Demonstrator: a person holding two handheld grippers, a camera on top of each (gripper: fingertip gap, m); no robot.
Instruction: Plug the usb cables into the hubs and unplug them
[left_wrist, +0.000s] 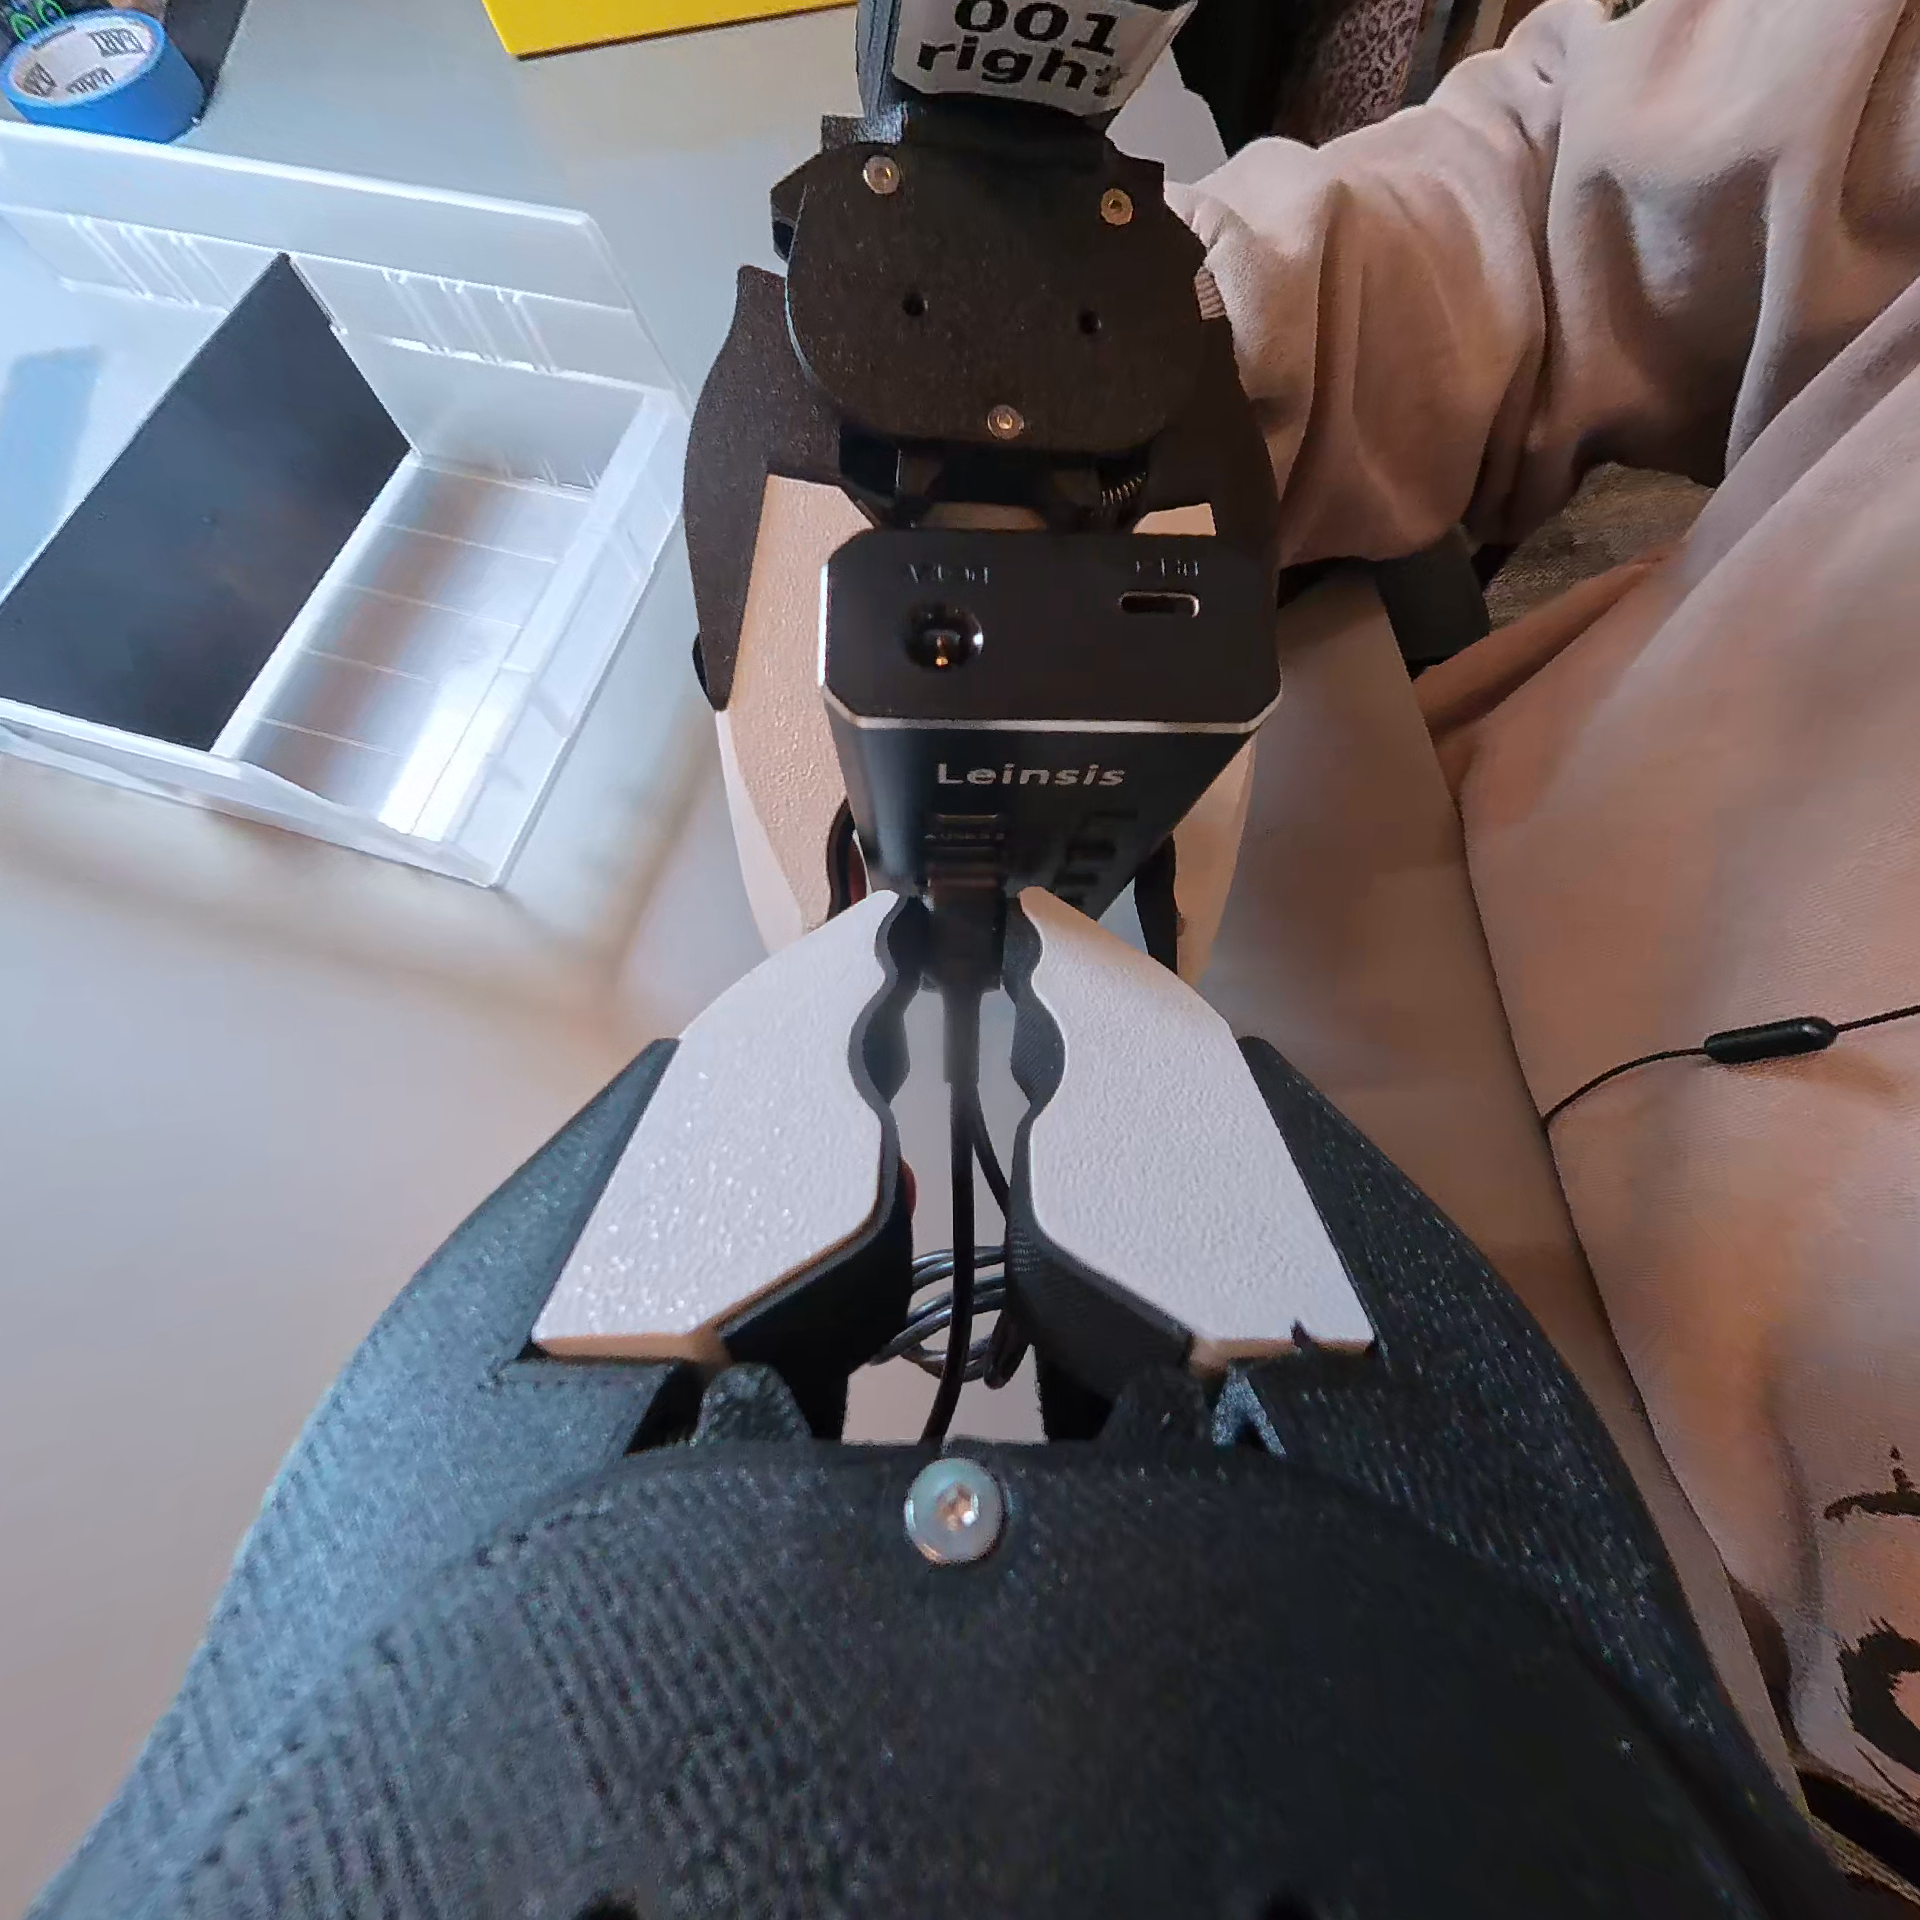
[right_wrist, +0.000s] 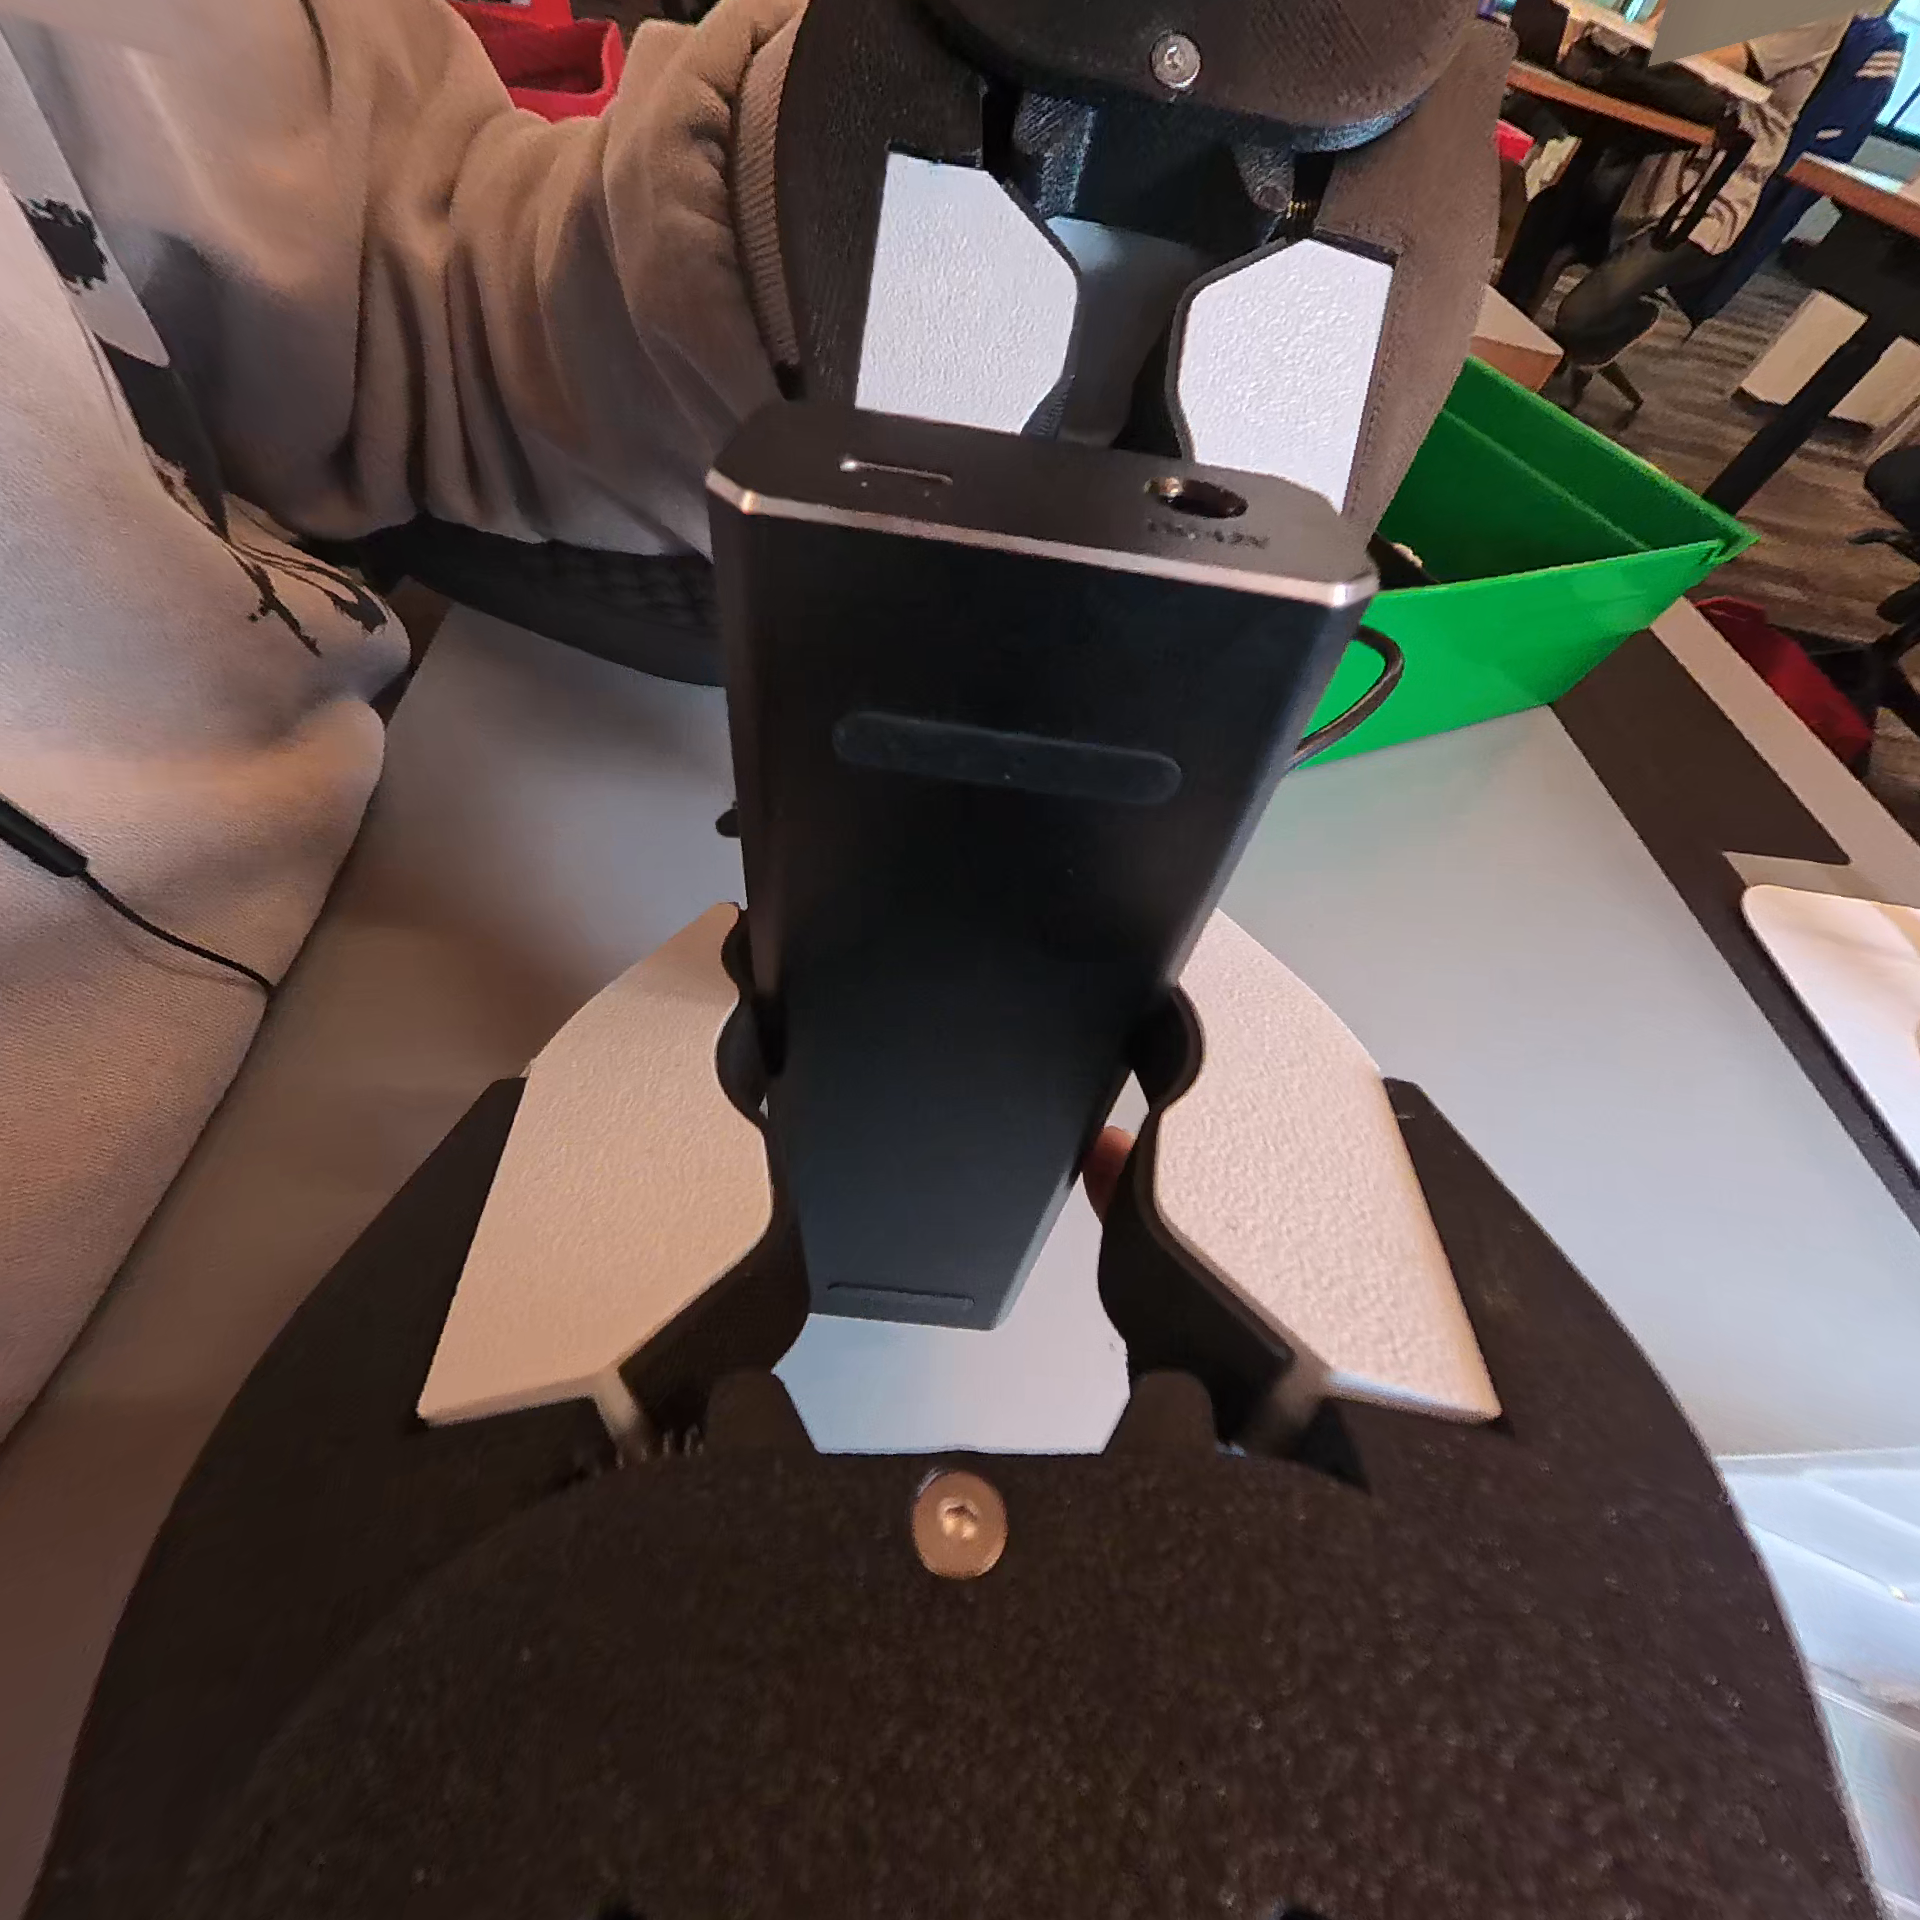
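Both grippers clamped: plug (left_wrist: 961, 935), hub (right_wrist: 997, 831).

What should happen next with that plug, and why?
Probably push it straight in: the left gripper pinches the USB plug at a port on the black hub, which the right gripper holds; whether it's seated isn't clear.

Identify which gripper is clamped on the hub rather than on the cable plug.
The right gripper clamps the black hub; the left gripper pinches the cable plug.
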